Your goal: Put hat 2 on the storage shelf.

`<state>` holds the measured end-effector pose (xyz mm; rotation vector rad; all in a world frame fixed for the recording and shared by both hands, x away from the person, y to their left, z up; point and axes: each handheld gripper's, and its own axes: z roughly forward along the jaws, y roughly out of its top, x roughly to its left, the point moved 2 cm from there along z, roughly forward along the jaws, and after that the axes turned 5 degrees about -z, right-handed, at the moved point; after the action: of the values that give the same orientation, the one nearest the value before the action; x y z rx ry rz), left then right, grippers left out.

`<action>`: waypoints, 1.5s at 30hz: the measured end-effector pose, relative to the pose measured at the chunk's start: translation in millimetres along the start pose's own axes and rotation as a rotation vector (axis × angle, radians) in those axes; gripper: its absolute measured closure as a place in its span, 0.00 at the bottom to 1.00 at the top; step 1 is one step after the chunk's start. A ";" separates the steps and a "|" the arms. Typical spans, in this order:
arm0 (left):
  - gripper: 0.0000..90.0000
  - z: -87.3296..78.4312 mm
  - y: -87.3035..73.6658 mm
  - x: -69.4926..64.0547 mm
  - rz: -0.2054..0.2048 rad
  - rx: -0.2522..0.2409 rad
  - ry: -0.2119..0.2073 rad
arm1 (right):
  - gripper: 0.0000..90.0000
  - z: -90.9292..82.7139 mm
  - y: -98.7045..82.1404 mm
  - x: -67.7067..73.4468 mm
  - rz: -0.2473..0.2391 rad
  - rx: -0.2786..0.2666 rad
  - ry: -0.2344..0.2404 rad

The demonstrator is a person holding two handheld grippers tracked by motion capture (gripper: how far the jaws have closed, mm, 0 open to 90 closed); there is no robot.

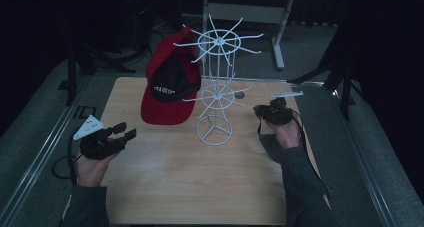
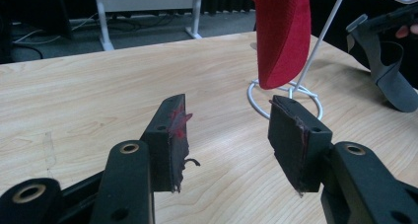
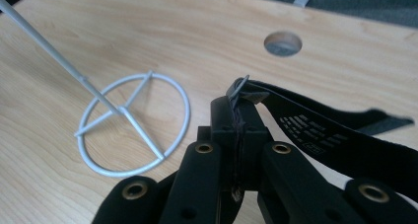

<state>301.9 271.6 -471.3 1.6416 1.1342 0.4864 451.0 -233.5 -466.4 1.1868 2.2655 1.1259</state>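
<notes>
Right gripper (image 3: 238,116) is pinching the limp, light black webbing strap (image 3: 340,140) at its end; left gripper (image 2: 226,140) is idling agape.

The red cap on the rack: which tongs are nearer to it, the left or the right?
Left. The left tongs are open just below-left of the red cap, close to its brim. The right tongs, shut on a black strap, are beyond the rack.
</notes>
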 end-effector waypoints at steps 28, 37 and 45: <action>0.55 -1.3 0.2 1.0 -0.009 -0.007 0.001 | 1.00 -61.7 27.2 14.1 -0.042 -0.178 0.033; 0.55 -1.9 0.4 1.1 -0.008 -0.009 0.001 | 1.00 -75.4 34.7 17.2 -0.024 -0.236 0.072; 0.55 -1.7 0.1 1.3 -0.010 -0.008 0.001 | 1.00 -83.3 38.1 18.7 -0.006 -0.270 0.114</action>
<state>301.3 273.6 -470.8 1.6288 1.1393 0.4850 409.6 -246.4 -383.6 1.0323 2.1096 1.4762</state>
